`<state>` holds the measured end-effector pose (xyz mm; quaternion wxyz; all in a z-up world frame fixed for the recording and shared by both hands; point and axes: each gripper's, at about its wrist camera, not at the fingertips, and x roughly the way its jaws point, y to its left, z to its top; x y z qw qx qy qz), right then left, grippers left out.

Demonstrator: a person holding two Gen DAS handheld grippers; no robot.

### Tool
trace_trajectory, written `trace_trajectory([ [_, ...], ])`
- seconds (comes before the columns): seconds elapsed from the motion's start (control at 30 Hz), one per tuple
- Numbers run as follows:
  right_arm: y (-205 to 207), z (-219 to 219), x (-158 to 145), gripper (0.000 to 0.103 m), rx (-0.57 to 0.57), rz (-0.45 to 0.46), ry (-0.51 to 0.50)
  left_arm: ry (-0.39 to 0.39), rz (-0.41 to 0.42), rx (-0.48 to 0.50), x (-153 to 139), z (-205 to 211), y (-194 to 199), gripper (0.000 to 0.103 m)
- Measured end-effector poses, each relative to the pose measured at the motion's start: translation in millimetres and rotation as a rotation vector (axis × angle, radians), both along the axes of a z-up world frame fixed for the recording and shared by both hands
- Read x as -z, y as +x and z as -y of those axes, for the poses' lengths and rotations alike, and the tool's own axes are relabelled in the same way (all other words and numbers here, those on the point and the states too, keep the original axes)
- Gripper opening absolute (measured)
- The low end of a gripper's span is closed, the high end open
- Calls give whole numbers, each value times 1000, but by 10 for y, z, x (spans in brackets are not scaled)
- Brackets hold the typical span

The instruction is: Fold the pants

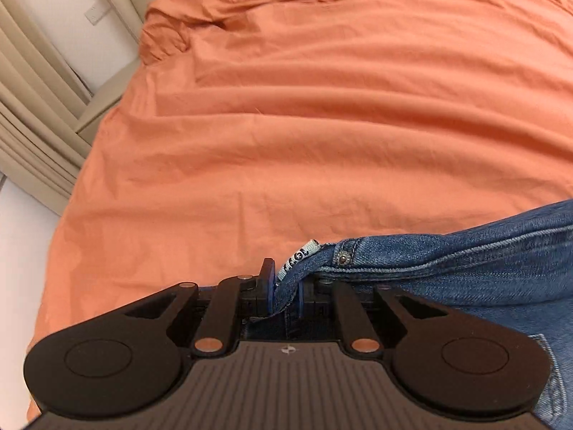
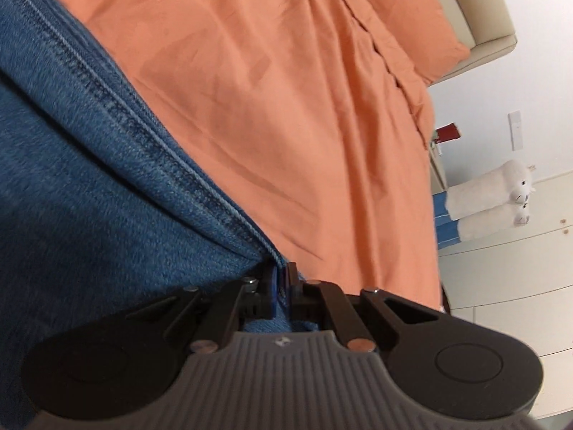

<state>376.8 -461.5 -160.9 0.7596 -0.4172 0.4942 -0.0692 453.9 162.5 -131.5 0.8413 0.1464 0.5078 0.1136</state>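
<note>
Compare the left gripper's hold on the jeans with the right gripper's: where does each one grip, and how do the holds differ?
The left gripper pinches the jeans near a metal rivet and a white woven tag; the right gripper clamps a plain stitched seam. In the left view denim trails off right; in the right view it fills the left side. Both are shut on denim over the orange bedsheet.

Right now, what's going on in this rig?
A person holds a gripper in each hand, folding a pair of blue denim jeans over a bed with a wrinkled orange sheet. The left gripper has its jaws shut on the jeans beside a metal rivet and a small white tag. The right gripper is clamped on a stitched seam. The denim stretches between them; no finished fold shows yet.
</note>
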Motion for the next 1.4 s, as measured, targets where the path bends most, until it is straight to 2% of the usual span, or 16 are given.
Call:
trace_trajectory([
  [0.1,23,-2,88,0,9,-4,10,10,-11,17,94,9,23,15],
  [0.2,-27,-12,53,0,34,11,18,103,-17,83,106,133,-33,21],
  [0.27,-68,-13,-37,6,59,29,36,136,-12,117,42,185,-109,26],
  [0.33,-104,-8,-191,47,80,65,49,130,-7,133,-64,193,-149,34],
  [0.4,-213,-18,-428,55,102,116,86,115,-3,141,-183,186,-195,38],
  [0.47,-278,-70,-635,55,127,150,148,103,4,153,-310,194,-260,47],
  [0.53,-365,-189,-833,55,138,173,232,120,37,168,-437,214,-320,103],
  [0.67,-611,-575,-1111,55,123,171,404,90,96,165,-683,177,-395,101],
  [0.73,-721,-797,-1195,54,109,161,502,-18,104,165,-793,179,-479,83],
  [0.77,-782,-914,-1226,53,99,156,562,-57,109,166,-820,224,-551,79],
  [0.83,-873,-1143,-1232,45,113,145,687,-133,119,200,-798,375,-726,63],
  [0.93,-943,-1412,-1086,40,159,120,879,-274,114,264,-587,667,-950,44],
  [1.0,-928,-1600,-890,32,166,115,957,-340,116,287,-374,861,-1018,37],
  [1.03,-910,-1688,-800,26,166,112,972,-360,116,296,-255,969,-1022,34],
  [1.2,-636,-2059,-457,24,173,100,1012,-424,99,316,160,1379,-825,34],
  [1.4,-87,-2169,-317,24,154,118,977,-466,141,271,324,1505,-370,33],
])
